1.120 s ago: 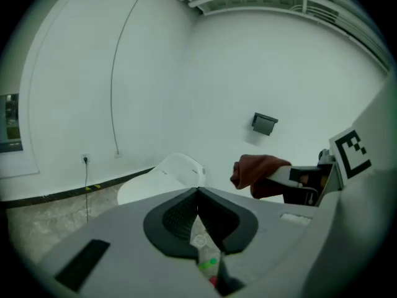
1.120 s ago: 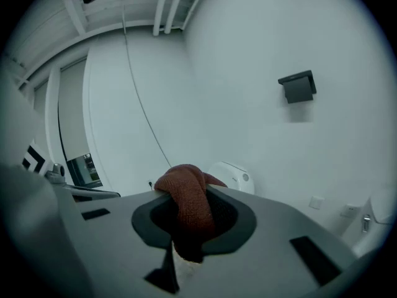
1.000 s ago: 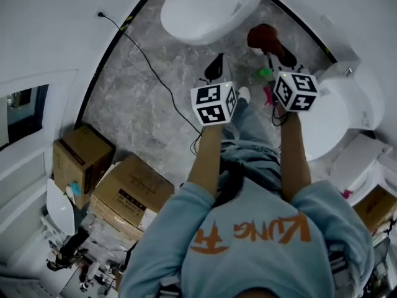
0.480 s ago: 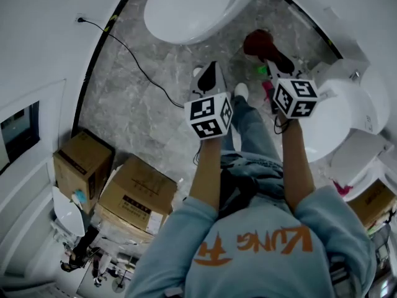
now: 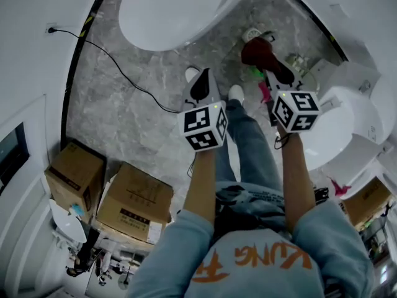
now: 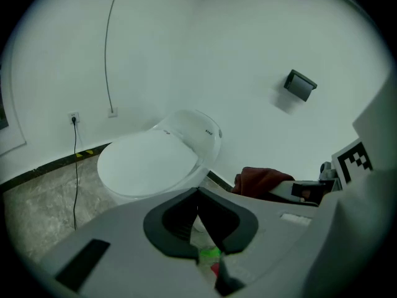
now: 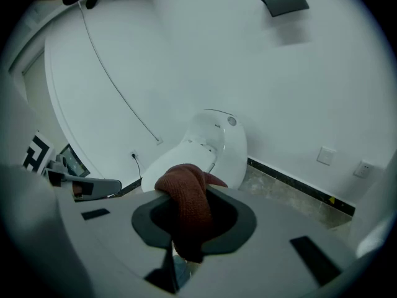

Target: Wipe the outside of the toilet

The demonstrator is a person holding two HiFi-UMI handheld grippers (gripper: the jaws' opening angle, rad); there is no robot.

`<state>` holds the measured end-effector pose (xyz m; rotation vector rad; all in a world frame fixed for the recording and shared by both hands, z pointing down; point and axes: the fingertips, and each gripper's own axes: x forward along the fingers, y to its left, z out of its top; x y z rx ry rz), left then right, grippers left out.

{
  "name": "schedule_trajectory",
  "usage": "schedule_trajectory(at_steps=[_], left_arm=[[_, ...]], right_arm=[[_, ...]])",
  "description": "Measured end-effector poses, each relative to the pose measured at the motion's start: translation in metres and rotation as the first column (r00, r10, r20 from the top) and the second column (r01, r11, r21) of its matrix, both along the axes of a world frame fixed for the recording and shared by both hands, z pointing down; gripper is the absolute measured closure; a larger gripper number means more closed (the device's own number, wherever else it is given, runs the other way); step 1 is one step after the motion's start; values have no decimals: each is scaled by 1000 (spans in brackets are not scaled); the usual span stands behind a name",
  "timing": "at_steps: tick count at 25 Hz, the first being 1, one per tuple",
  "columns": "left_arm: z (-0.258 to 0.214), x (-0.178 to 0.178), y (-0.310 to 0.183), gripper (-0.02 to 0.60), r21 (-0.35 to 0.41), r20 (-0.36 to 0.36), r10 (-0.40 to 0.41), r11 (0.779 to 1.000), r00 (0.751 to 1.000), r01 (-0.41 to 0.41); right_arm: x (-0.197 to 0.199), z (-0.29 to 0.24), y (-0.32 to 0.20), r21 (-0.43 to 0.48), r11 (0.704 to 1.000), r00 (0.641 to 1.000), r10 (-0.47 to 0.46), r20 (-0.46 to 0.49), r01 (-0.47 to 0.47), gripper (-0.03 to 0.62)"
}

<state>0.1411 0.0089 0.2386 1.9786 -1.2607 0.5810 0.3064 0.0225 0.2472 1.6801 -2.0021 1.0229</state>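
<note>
The white toilet (image 5: 167, 11), lid down, stands at the top of the head view, ahead of both grippers and apart from them. It also shows in the left gripper view as the toilet (image 6: 152, 160) and in the right gripper view as the toilet (image 7: 211, 144). My right gripper (image 5: 270, 64) is shut on a dark red cloth (image 5: 260, 49); the cloth (image 7: 186, 207) bulges out between the jaws and hangs over them. My left gripper (image 5: 203, 82) is shut with nothing in it, its jaws meeting at the tip (image 6: 200, 197).
A black cable (image 5: 124, 73) runs from a wall socket across the grey marble floor. Two cardboard boxes (image 5: 133, 200) stand at the lower left. Another white fixture (image 5: 338, 126) stands close on the right. Small green and pink items (image 5: 257, 73) lie on the floor near the person's shoes (image 5: 234, 93).
The head view has shifted: the toilet now lies further up and left, and both grippers sit slightly lower in it. The cloth stays in the right gripper.
</note>
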Motion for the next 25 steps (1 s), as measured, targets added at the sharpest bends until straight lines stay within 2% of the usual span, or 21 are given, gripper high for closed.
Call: schedule_trajectory(at_steps=[3, 9, 12, 16, 22, 25], left_arm=[[26, -5, -14, 581, -14, 12, 10, 1000, 1000, -10], [75, -8, -27, 581, -39, 13, 48, 998, 999, -47], [100, -7, -32, 581, -43, 20, 68, 997, 998, -67], [128, -10, -38, 581, -34, 90, 125, 992, 988, -122], [150, -16, -51, 581, -58, 68, 137, 989, 988, -134], [154, -11, -57, 581, -36, 110, 209, 978, 972, -206]], right_arm=[[-5, 27, -18, -8, 1000, 1000, 7, 24, -7, 534], [-12, 68, -47, -11, 994, 984, 111, 142, -111, 534], [-11, 92, -59, -21, 990, 979, 143, 147, -141, 534], [-10, 121, -69, -43, 983, 974, 181, 139, -177, 536], [-9, 153, -94, -55, 975, 968, 220, 117, -215, 536], [-7, 166, -111, -55, 971, 964, 238, 115, -233, 536]])
